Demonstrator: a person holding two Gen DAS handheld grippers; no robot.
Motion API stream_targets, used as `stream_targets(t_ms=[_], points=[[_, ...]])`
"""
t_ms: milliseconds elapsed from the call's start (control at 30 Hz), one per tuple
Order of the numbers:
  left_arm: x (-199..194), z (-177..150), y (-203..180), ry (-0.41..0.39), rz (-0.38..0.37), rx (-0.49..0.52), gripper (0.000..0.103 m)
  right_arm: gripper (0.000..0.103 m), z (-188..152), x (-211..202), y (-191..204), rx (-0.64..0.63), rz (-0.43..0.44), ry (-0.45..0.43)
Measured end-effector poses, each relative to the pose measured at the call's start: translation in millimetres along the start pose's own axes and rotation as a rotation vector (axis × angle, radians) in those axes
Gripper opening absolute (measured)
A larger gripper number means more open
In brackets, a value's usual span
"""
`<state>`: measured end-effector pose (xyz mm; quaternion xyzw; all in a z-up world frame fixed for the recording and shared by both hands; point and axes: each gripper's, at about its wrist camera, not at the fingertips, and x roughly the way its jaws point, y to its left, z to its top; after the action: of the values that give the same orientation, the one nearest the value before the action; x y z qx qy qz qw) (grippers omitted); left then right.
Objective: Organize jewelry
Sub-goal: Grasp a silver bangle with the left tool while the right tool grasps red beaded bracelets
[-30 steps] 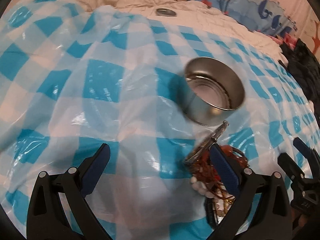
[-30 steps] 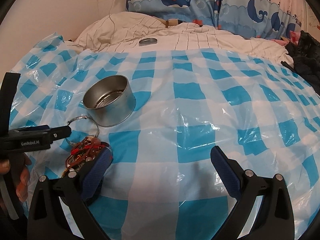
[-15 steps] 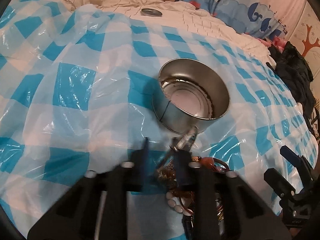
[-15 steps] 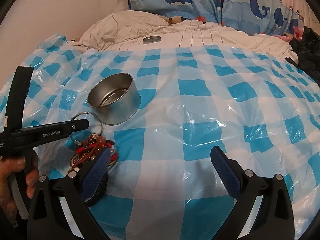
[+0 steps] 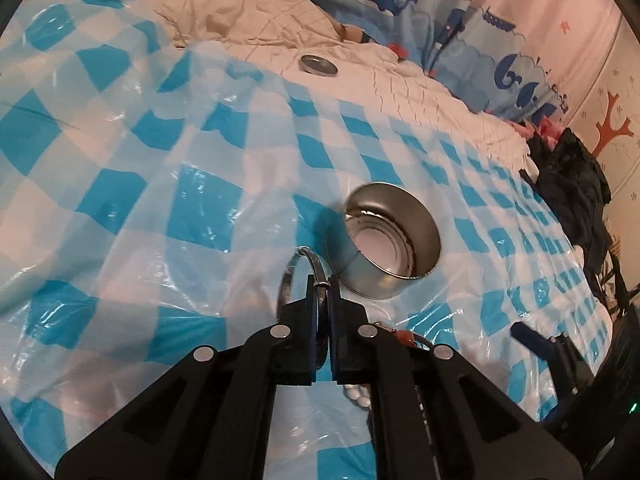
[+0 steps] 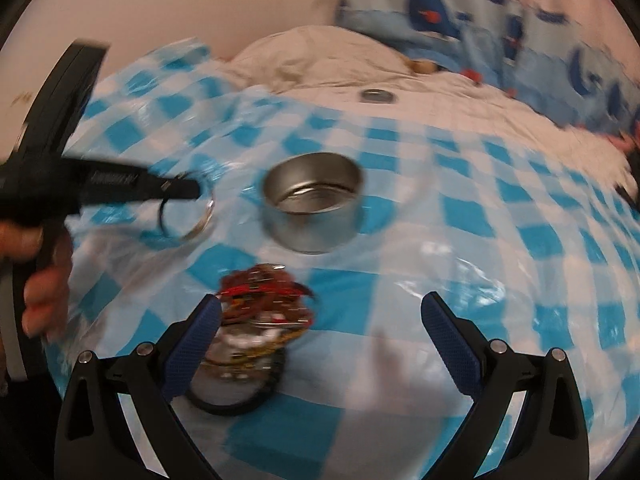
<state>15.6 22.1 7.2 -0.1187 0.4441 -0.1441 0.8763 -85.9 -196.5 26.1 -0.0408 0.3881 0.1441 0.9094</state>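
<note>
holding a silver bangle (image 5: 298, 270) clear of the bed, the left hand-held gripper (image 5: 323, 285) stands clenched on the ring's rim, and the bangle juts up and to the left from the closed jaws. the right wrist view shows the same grip from the side: at far left a hand (image 6: 38, 276) carries that gripper, and the bangle hangs from its tip above the blue-checked plastic sheet (image 5: 120, 208) spread over the bed. to the right of the bangle stands the open metal tin (image 5: 390, 240), upright and apparently empty, near the ring but not touching it. in front of the tin, between it and the right hand-held gripper (image 6: 320, 320), lies the jewelry pile (image 6: 264, 304), a tangle of red and brown bracelets with white beads, resting partly on a black band. the right hand-held gripper is released, jaws wide, nothing between them; its left finger lies just beside the pile. farther back, a small round lid (image 6: 378, 96) sits on the cream bedding.

step in hand, judged from the layout: the first piece is picked and is being carried toward the tin. the next move calls for bringing the bangle over the tin's mouth, tilting it flat enough to pass the rim, then opening the jaws. the right view is blurred, so fine detail of the pile cannot be told.
</note>
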Motion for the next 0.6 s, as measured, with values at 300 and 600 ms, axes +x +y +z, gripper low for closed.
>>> stream_targets(t_ms=[300,600], points=[[-5,4,5,-0.009,-0.006,-0.017,0.004,0.053,10,26,9,-0.008,0.148,0.085],[-5,2,5,-0.01,-0.008,-0.018,0.004,0.027,6,53,3,0.018,0.173,0.177]])
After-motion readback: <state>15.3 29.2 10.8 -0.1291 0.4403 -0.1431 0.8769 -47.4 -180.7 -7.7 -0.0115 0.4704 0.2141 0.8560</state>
